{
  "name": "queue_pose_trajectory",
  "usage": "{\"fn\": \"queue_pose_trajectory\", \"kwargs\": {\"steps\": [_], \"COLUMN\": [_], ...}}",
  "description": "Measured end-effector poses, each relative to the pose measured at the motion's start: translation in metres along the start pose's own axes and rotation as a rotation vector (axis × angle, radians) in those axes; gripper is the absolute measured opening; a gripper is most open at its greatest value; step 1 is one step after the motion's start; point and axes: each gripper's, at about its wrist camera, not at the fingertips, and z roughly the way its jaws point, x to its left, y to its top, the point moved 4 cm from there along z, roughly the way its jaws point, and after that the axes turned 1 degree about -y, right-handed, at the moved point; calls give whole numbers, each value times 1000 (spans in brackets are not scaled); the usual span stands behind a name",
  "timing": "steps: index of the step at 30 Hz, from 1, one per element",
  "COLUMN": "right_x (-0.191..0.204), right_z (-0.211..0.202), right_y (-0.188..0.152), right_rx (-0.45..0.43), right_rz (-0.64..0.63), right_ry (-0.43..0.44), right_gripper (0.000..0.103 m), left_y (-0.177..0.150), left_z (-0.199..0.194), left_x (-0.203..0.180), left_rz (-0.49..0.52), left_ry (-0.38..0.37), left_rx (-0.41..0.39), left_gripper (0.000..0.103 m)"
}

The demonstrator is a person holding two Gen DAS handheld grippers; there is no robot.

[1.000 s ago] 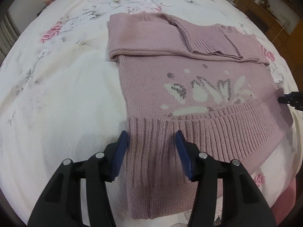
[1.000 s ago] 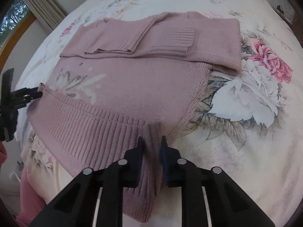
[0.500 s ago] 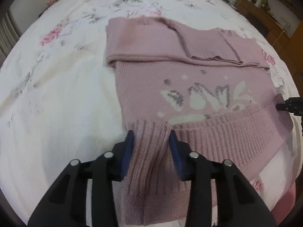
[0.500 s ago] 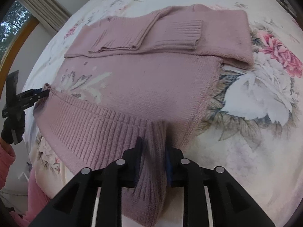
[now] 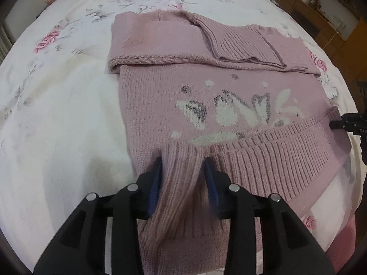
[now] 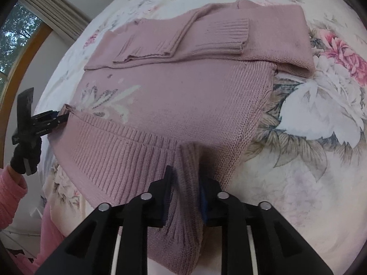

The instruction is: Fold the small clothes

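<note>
**On the bed: both grippers pinching the sweater hem**

Between the blue pads of the left gripper (image 5: 182,178) sits a bunched fold of ribbed hem; jaws closed on the knit at the hem's left corner. The right gripper (image 6: 186,189) likewise clamps a raised pleat of ribbing at the opposite corner. In the right wrist view the left gripper shows at frame left, held by a hand in a black glove (image 6: 25,158) with a pink sleeve (image 6: 10,194) below it.

The pink sweater (image 5: 220,96) lies flat on the floral bedspread (image 5: 57,105), hem toward the cameras and lifted off the spread between the two grips. Both sleeves (image 6: 183,39) are folded inward across the upper chest, cuffs overlapping near the centre. A white and grey knitted motif (image 5: 231,112) sits on the body just above the ribbing.

Beyond the bed: wooden furniture (image 5: 321,20) at upper right of the left view; a window with a wooden frame (image 6: 21,52) and curtain at upper left of the right view.
</note>
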Motion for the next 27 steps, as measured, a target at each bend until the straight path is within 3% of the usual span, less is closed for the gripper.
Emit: {"fn": "queue_pose_trajectory", "kwargs": {"steps": [2, 4, 15, 20, 27], "right_x": [2, 3, 13, 12, -13], "right_z": [-4, -12, -61, -88, -109], "right_y": [-1, -2, 2, 24, 78], "right_rx": [-10, -31, -153, -228, -321], "right_rz": [-1, 9, 44, 45, 85], "right_ry": [12, 34, 105, 106, 79], "right_gripper": [12, 11, 10, 10, 10], "left_y": [-1, -3, 9, 41, 110], "left_z": [-5, -14, -76, -91, -88], "left_x": [-1, -4, -20, -23, -15], "left_rz": [-3, 2, -9, -11, -42], "left_ry": [-5, -3, -44, -47, -39], "left_rx": [-10, -37, -232, -311, -419], "left_gripper": [21, 17, 14, 14, 14]}}
